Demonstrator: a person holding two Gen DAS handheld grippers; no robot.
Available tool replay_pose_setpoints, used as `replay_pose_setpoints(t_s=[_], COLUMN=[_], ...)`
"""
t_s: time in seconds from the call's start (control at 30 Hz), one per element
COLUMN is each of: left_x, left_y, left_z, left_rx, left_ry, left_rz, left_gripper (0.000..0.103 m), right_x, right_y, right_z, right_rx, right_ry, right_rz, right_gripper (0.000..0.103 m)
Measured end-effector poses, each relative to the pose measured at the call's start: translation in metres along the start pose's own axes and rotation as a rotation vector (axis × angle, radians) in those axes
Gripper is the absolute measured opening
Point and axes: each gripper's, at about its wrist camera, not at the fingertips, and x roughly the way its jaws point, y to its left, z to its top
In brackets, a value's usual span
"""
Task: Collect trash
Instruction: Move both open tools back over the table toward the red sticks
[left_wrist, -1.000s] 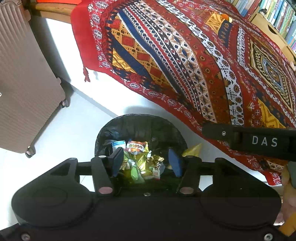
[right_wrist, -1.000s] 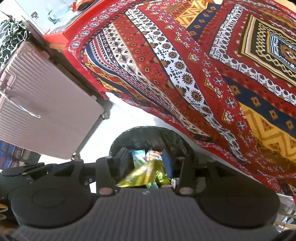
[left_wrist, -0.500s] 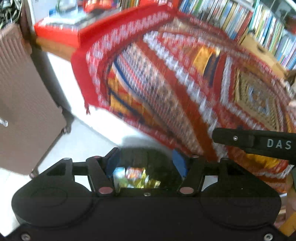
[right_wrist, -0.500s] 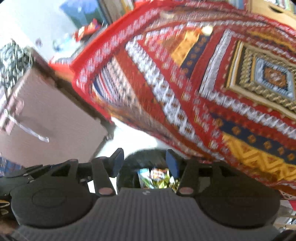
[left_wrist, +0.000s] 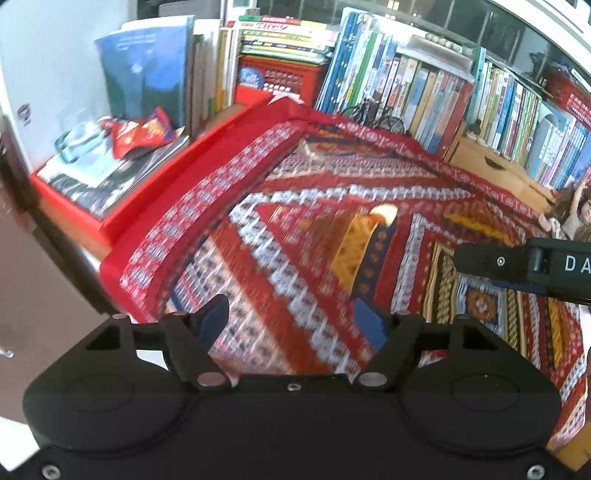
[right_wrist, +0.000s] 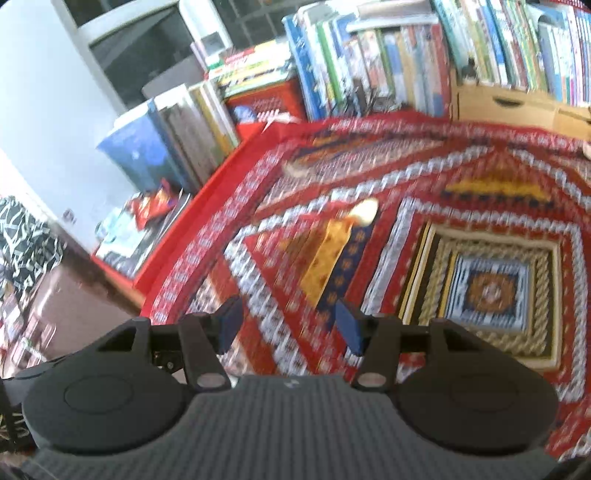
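Observation:
My left gripper (left_wrist: 293, 317) hangs above the patterned red cloth (left_wrist: 332, 236). Its jaws are opening and nothing is between them. My right gripper (right_wrist: 289, 325) is beside it over the same cloth (right_wrist: 406, 229), its jaws also opening and empty. One of its fingers (left_wrist: 484, 260) shows at the right of the left wrist view. A small pale orange scrap (left_wrist: 384, 212) (right_wrist: 364, 212) lies on the cloth ahead of both grippers. A red snack wrapper (left_wrist: 142, 134) (right_wrist: 153, 205) lies on flat books at the far left. The trash bin is out of view.
Upright books (left_wrist: 406, 81) (right_wrist: 369, 66) line the far edge of the cloth. A wooden drawer box (left_wrist: 491, 166) (right_wrist: 509, 103) stands at the back right. A pink suitcase (right_wrist: 66, 310) is at the left, below a red tray (left_wrist: 74, 206) of flat books.
Both grippers rose from over the black bin and tipped upward. The bin with its wrappers dropped out of view. Both pairs of jaws widened, and the yellow wrapper at the right jaws is gone.

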Motion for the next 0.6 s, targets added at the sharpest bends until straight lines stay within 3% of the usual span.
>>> replay_pose_setpoints(t_s=[0.37, 0.6], left_x=[0.075, 0.135], left_y=[-0.048, -0.057], left_z=[0.068, 0.101], left_rx=[-0.003, -0.054], left_ry=[0.025, 0.063], left_rz=[0.01, 0.013], left_gripper=[0.074, 0.069], right_x=[0.043, 0.089], right_y=[-0.053, -0.082], right_z=[0.073, 0.104], right_rx=[0.025, -0.009], right_ry=[-0.023, 0.025], right_rz=[-0.055, -0.106], right_gripper=[0.069, 0.069])
